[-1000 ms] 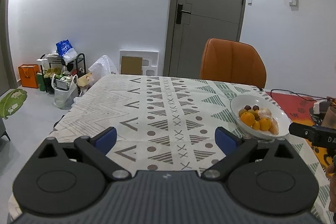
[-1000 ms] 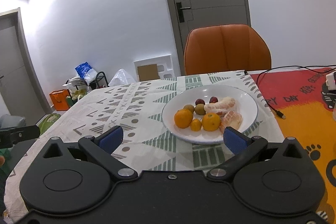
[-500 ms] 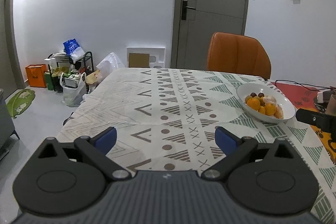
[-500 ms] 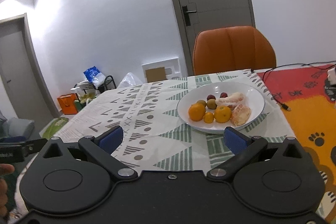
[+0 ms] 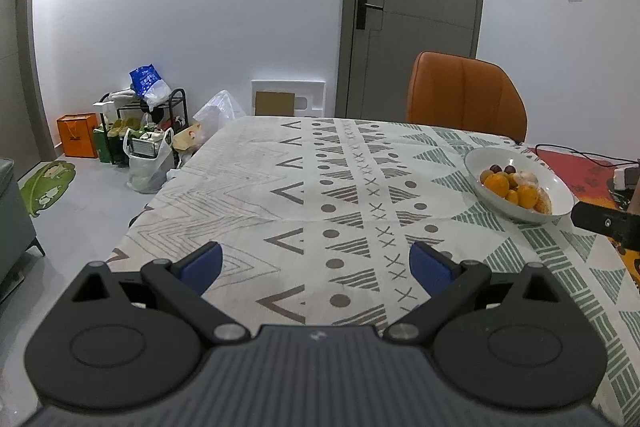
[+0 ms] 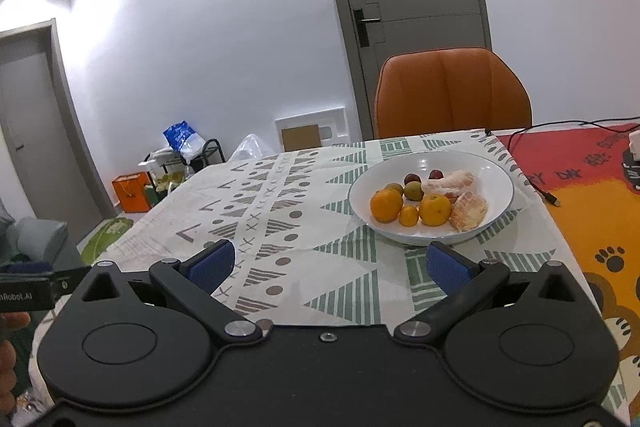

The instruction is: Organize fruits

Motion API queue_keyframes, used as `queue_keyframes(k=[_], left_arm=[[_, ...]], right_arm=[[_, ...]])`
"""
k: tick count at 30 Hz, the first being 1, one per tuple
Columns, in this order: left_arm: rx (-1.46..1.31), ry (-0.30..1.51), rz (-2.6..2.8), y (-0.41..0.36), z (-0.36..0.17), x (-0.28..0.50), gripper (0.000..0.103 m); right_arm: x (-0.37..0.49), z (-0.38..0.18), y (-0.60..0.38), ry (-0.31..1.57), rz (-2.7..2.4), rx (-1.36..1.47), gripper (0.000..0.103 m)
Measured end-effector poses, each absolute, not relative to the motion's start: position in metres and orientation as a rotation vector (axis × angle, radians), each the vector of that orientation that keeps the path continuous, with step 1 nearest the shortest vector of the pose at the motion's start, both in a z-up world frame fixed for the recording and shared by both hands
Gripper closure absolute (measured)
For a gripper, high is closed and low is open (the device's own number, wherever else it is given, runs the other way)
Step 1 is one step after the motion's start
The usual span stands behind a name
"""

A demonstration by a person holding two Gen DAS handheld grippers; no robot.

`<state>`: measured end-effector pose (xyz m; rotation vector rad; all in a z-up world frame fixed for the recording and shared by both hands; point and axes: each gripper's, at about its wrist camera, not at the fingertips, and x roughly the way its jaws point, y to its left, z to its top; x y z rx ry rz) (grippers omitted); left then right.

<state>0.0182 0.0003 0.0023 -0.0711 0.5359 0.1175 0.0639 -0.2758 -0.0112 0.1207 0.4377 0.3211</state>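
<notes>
On the tabletop, which is covered by a cloth with grey and green geometric patterns, a white bowl stands near the far right part, just in front of an orange chair. Inside the bowl lie two oranges, one small orange fruit between them, a green-brown fruit, two dark red fruits behind it, and peeled citrus pieces at the right side. The right claw is above the near part of the cloth, with its blue fingers wide apart and nothing between them; the bowl is just ahead of it, slightly to the right. The left claw is also spread wide and holds nothing; it is over the left near part of the tabletop, well apart from the bowl, which appears at the right in its view. To the right of the cloth lies a red and orange mat with paw prints, and a black cable lies across it. Behind the chair is a grey door. At the left, on the floor by the wall, stand bags and a small black rack.
</notes>
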Motion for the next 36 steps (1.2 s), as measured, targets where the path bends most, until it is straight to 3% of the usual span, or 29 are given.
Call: queue_keyframes(k=[36], left_arm=[[-0.068, 0.592, 0.161, 0.001, -0.01, 0.021, 0.004]], right_arm=[[0.065, -0.019, -0.261, 0.476, 0.382, 0.074, 0.0]])
